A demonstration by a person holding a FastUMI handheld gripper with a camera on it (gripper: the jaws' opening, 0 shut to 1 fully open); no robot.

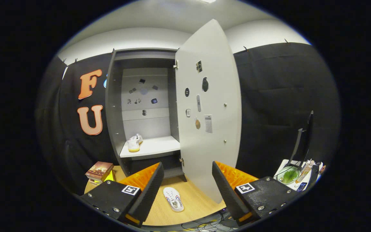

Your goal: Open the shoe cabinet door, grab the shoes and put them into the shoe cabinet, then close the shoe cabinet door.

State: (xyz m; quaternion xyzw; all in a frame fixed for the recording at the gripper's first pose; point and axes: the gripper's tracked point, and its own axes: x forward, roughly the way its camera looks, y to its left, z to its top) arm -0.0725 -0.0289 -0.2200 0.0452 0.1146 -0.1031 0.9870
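Note:
The grey shoe cabinet (pixel 114 106) stands ahead with its door (pixel 209 106) swung wide open to the right. One white shoe with a yellow sole (pixel 134 142) sits at the left of the pale shelf (pixel 159 146) inside. A second white shoe (pixel 173 199) lies on the wooden floor in front of the cabinet, between my fingers and just beyond them. My gripper (pixel 188 185) is open, with nothing between its fingers.
A stack of books (pixel 99 171) lies on the floor left of the cabinet. A small white table (pixel 285 167) with a green bowl (pixel 290 175), bottles and a dark monitor (pixel 304 138) stands at the right. Cables (pixel 204 225) run along the floor close to me.

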